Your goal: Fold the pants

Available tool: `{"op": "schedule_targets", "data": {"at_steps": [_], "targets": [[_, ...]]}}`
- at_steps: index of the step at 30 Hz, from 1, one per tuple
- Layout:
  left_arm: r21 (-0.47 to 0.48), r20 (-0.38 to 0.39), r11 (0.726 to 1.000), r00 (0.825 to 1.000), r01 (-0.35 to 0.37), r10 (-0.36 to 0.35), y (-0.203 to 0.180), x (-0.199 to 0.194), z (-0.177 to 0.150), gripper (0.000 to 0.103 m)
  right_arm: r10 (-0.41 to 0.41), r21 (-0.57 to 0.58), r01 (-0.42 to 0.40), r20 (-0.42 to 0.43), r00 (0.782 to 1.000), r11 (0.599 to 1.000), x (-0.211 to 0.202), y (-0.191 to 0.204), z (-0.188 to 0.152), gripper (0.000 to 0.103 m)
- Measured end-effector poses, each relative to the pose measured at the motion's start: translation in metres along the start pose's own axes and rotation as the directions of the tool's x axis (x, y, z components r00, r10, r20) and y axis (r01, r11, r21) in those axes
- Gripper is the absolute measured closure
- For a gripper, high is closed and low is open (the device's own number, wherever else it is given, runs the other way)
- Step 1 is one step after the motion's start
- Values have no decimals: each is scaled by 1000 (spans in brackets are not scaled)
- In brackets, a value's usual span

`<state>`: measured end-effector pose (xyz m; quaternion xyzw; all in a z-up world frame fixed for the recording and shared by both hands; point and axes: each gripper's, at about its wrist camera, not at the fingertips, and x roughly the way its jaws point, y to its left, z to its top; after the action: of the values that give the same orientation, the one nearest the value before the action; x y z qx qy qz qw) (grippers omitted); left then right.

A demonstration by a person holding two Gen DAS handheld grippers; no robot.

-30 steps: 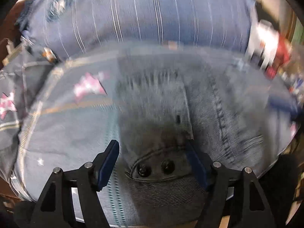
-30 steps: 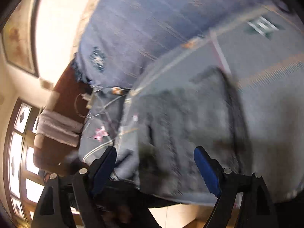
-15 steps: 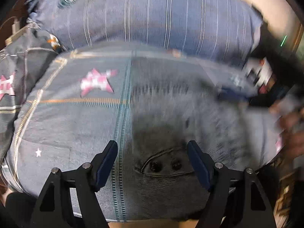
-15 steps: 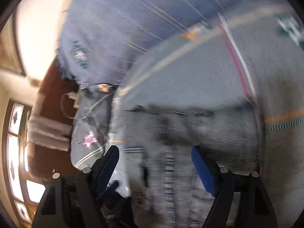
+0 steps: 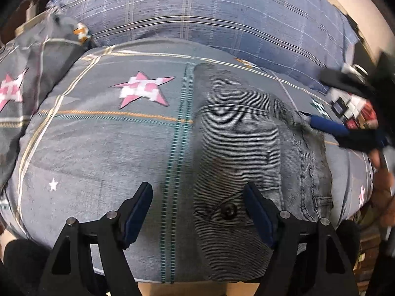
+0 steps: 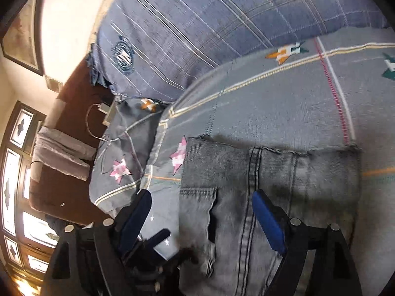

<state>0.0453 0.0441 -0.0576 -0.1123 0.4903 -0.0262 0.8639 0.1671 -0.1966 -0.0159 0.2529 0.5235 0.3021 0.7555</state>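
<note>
Grey denim pants (image 5: pixel 242 153) lie folded flat on a grey star-patterned quilt (image 5: pixel 103 153). My left gripper (image 5: pixel 198 197) is open, hovering over the waistband edge with its dark buttons (image 5: pixel 228 209). My right gripper (image 6: pixel 201 206) is open above the pants (image 6: pixel 271 177), near a back pocket (image 6: pixel 197 202). In the left wrist view the right gripper's blue finger (image 5: pixel 328 125) touches the pants' far right edge.
A blue plaid pillow (image 5: pixel 209 17) lies behind the quilt. A second star-patterned cushion (image 6: pixel 121 153) sits at the bed's left end by a dark wooden headboard (image 6: pixel 74 103) with a cable. Cluttered items (image 5: pixel 353 106) stand at the right. A window (image 6: pixel 14 185) is at the left.
Both grippers have shifted over the pants: the left view slid leftward so more quilt shows, and the right gripper moved closer to the pants. Both stayed open.
</note>
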Motion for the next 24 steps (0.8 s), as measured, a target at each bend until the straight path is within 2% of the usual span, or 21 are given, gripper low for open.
{"op": "schedule_targets", "data": {"at_steps": [2,4,5,6,8,10,13,15,17,18,19,20,24], "targets": [[-16,-7,1000,1000,5,-5,3,1,0,26,-23,23,23,13,1000,999,-4,-15,-7,14],[-8,-5,1000,1000,-9,9,0,-1,-1,26,-114,69,116,-27,993,991,13,-38,-10,13],[-2,-2,1000,1000,-16,16,-1,-3,-2,26,-107,101,110,-39,994,989,18,-52,-12,13],[6,5,1000,1000,-30,30,-3,-6,-3,26,-79,115,79,-3,997,990,13,-56,-14,13],[5,14,999,999,-43,43,-2,-9,-4,26,-84,108,84,0,996,991,-3,-42,-16,13],[-5,16,999,999,-42,42,0,-11,-3,26,-83,46,81,25,996,996,-17,-22,-21,13],[-9,18,998,998,-56,56,2,-13,-3,26,-33,12,32,39,999,999,-36,-10,-41,13],[-13,12,998,998,-59,59,3,-11,-4,26,-32,36,31,17,999,999,-33,-19,-57,13],[-15,5,998,998,-60,60,3,-9,-5,26,-100,67,103,-47,994,992,-12,-44,-69,13],[-16,4,998,998,-58,58,4,-9,-5,26,-88,83,92,-52,995,992,-7,-54,-73,13],[-12,6,998,998,-59,59,4,-10,-6,26,-73,88,74,-19,997,993,-12,-54,-74,13],[-10,11,998,998,-61,61,5,-11,-6,26,-76,91,78,-20,997,993,-17,-49,-72,13],[-51,17,997,998,-56,57,14,-13,-7,26,-91,-6,91,33,995,996,-42,-16,-59,13]]}}
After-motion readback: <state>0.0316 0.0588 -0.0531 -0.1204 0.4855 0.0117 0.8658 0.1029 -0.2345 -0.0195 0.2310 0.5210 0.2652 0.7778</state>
